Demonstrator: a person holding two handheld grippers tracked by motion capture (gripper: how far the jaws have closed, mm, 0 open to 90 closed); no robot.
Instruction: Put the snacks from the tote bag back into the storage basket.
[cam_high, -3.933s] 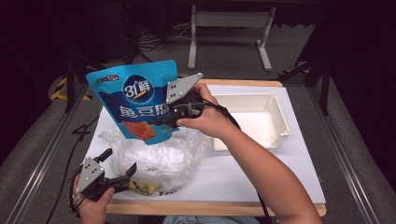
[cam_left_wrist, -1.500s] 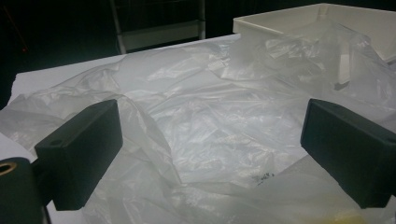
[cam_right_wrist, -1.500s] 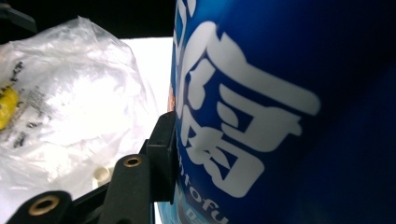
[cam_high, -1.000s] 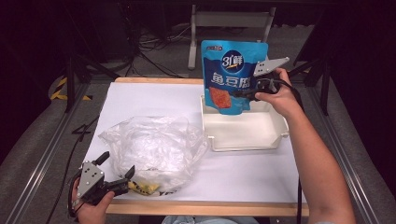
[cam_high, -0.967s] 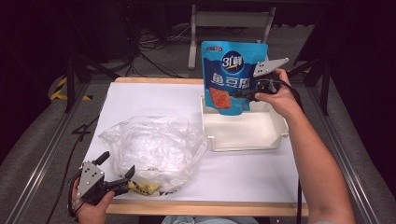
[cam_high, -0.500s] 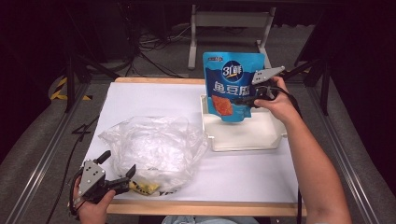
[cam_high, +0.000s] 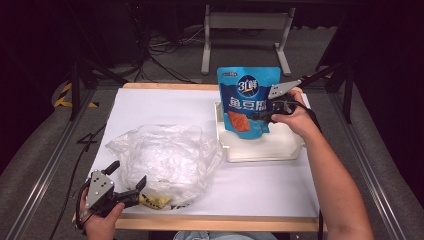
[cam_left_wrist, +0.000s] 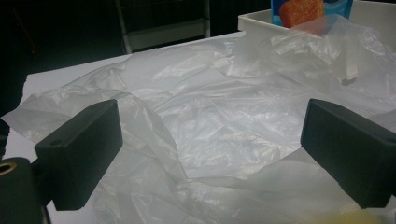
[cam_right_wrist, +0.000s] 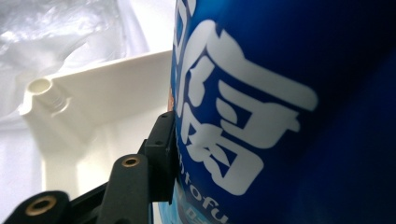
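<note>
A blue snack pouch (cam_high: 247, 100) with white lettering and an orange picture hangs upright, its lower end inside the white tray (cam_high: 260, 149) at the table's right. My right gripper (cam_high: 264, 116) is shut on the pouch's right edge; in the right gripper view one black jaw presses against the pouch (cam_right_wrist: 280, 112) above the tray's wall (cam_right_wrist: 93, 102). My left gripper (cam_high: 127, 189) rests open near the front left edge, at a crumpled clear plastic bag (cam_high: 165, 157). Between its wide-apart jaws the left gripper view shows the bag (cam_left_wrist: 210, 126) and, far off, the pouch (cam_left_wrist: 303, 9).
White paper (cam_high: 165, 107) covers the table, bare at the back left. A yellow packet (cam_high: 155, 201) lies under the plastic bag's front edge. A metal stand (cam_high: 245, 22) rises behind the table, and cables run over the floor (cam_high: 165, 65).
My right gripper has carried the pouch from above the plastic bag over to the tray and lowered it into it. My left gripper has stayed where it was.
</note>
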